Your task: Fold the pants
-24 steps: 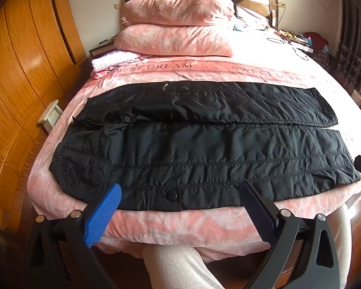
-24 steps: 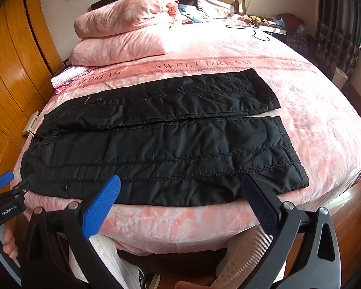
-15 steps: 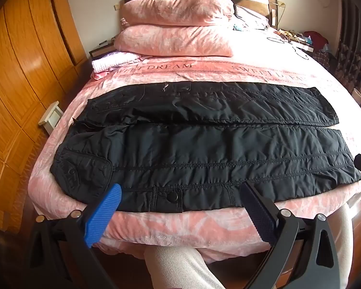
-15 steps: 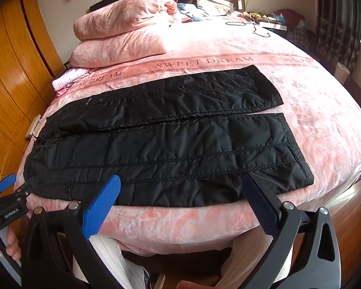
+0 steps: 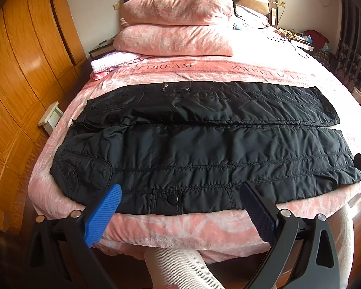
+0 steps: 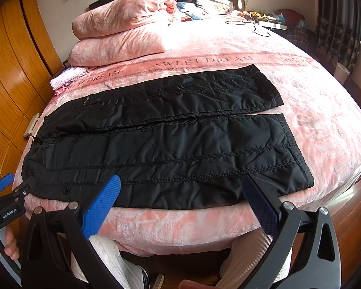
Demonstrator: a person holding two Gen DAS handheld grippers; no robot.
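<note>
Black quilted pants (image 5: 204, 144) lie flat across the pink bed, waist at the left, both legs running to the right side by side. The near leg's edge reaches the bed's front edge. My left gripper (image 5: 179, 192) hovers open over the near edge by the snap pocket, nothing between its blue pads. My right gripper (image 6: 180, 184) hovers open over the near leg (image 6: 180, 159) toward its cuff end, also holding nothing. The left gripper's tip (image 6: 4, 180) shows at the left border of the right wrist view.
Two pink pillows (image 5: 175, 24) are stacked at the headboard, with a folded pink-white cloth (image 5: 113, 60) beside them. Wooden wardrobe doors (image 5: 16, 72) stand at the left. Cables and clutter (image 6: 260, 24) lie at the far right. White-trousered legs (image 5: 180, 267) stand against the bed's front.
Both grippers have edged a little forward toward the pants; the bed looks slightly nearer. The jaws stay wide and the pants have not moved.
</note>
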